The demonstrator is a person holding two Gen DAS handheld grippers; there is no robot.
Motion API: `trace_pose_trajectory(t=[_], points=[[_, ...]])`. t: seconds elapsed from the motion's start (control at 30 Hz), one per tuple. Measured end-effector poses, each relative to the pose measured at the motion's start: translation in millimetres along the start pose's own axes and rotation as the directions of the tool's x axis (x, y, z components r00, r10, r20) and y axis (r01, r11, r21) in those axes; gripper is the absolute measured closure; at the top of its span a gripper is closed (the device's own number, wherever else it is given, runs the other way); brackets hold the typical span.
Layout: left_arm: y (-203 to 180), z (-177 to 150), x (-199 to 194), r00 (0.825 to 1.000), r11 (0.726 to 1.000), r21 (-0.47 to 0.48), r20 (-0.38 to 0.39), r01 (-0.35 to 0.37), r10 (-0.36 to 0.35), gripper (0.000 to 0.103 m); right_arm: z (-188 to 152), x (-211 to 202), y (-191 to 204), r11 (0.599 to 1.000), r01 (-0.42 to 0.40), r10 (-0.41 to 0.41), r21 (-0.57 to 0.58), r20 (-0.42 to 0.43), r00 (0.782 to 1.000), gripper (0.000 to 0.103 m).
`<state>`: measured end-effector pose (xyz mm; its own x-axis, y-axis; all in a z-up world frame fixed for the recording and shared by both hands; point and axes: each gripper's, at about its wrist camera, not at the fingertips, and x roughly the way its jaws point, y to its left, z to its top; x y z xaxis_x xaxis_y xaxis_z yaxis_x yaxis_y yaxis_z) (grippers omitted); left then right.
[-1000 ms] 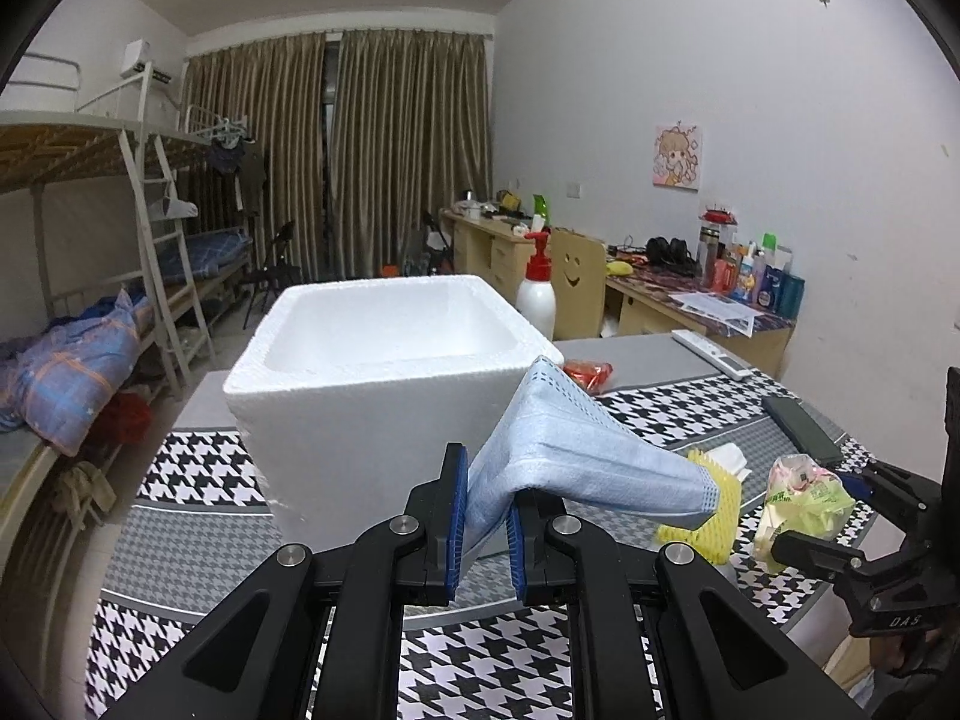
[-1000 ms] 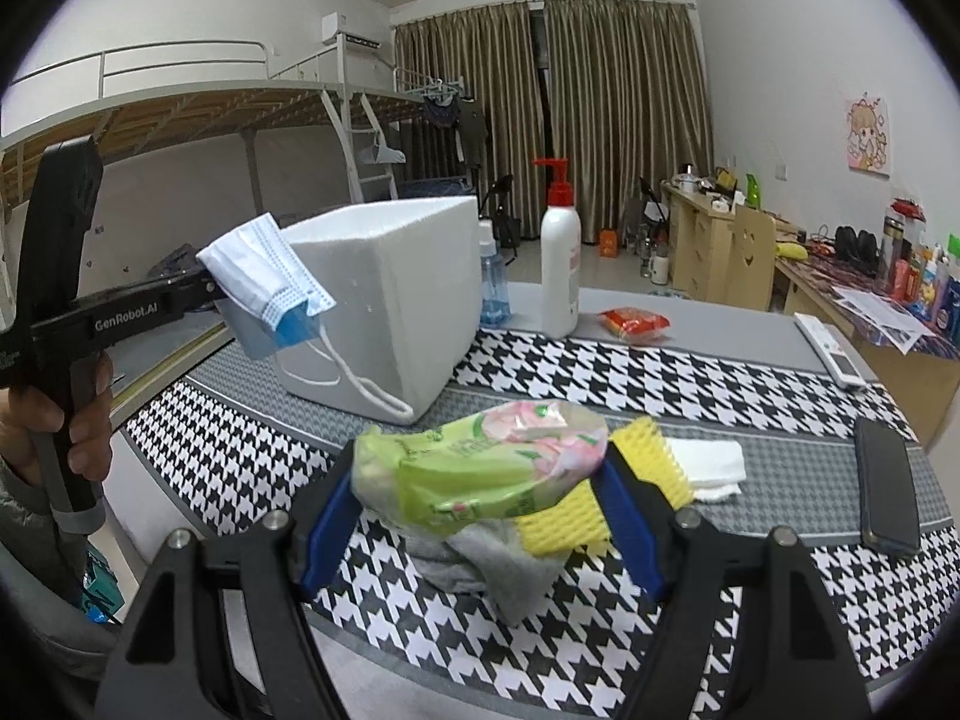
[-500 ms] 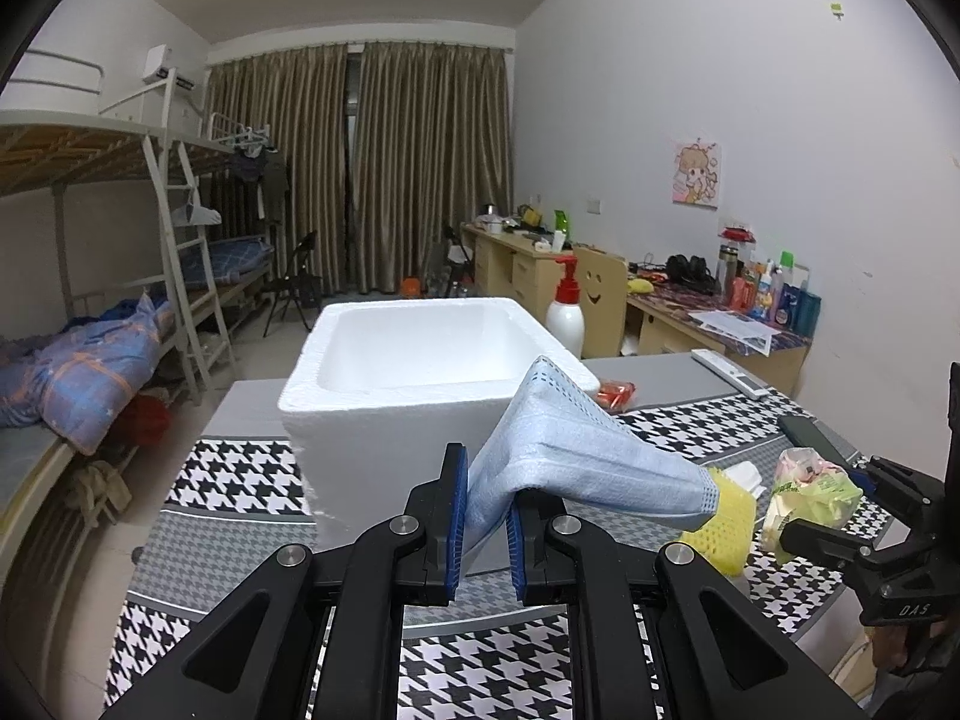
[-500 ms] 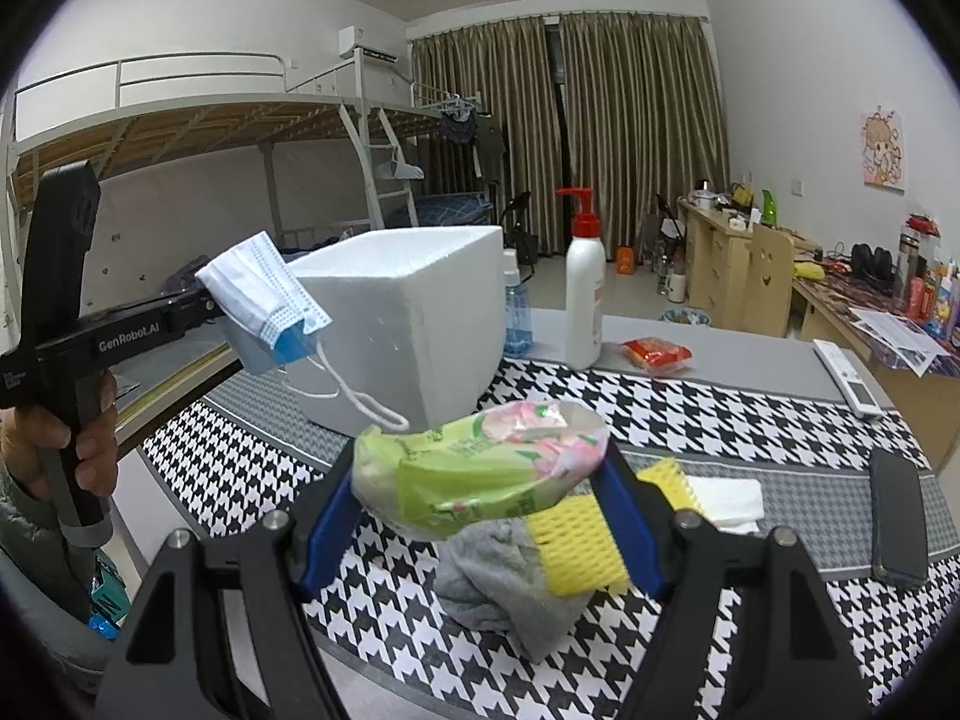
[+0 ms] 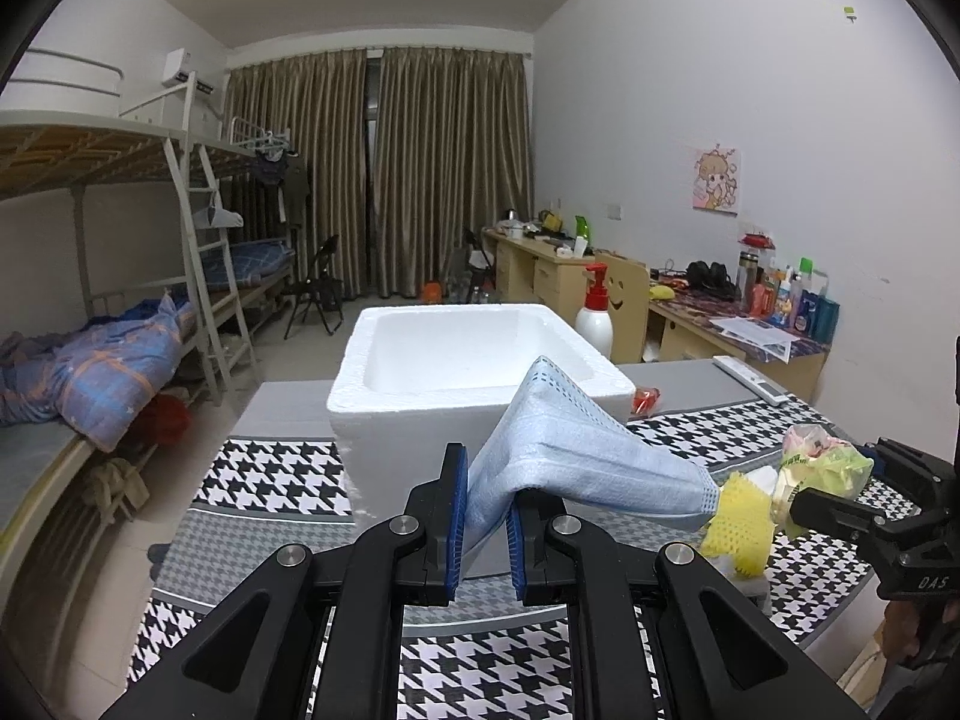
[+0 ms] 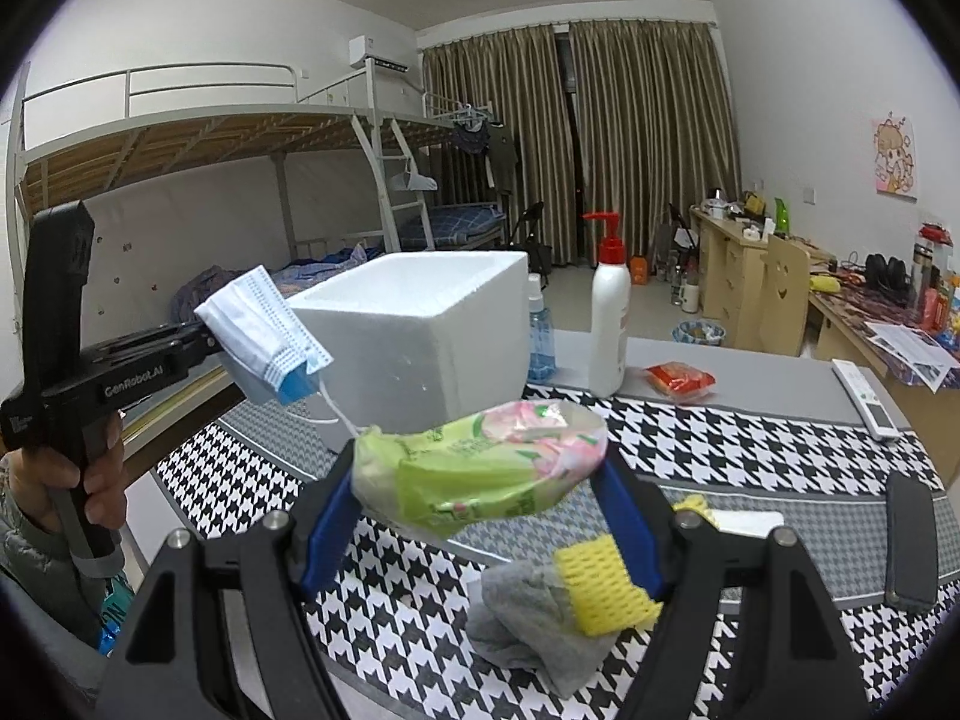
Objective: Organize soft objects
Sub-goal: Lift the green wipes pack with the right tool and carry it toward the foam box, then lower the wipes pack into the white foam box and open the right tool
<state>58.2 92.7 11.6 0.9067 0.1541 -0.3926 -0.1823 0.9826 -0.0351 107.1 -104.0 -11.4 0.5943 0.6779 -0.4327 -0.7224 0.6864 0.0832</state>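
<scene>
Houndstooth table [image 5: 270,474] — white foam box [image 5: 468,372], bunk beds [image 5: 120,300] behind

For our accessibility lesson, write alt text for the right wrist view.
The right gripper holds a green tissue pack above a houndstooth table. To the left, the left gripper holds a blue mask beside a white foam box.

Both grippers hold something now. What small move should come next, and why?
Probably carry the left gripper forward over the open foam box and release there. It is shut on the blue face mask, held just before the box's near wall, and the box looks empty. The right gripper holds the green tissue pack above the table and can follow.
</scene>
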Motion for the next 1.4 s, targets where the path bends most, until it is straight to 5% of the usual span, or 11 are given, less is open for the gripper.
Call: trace_pose_trajectory(t=[1.4], points=[[52.2,-1.7,-10.5,0.994,0.992,-0.073,0.020,-0.102,0.104,0.090,50.8,41.2,39.1,0.997,-0.060,0.060,-0.040,-0.013,0.998,0.025]])
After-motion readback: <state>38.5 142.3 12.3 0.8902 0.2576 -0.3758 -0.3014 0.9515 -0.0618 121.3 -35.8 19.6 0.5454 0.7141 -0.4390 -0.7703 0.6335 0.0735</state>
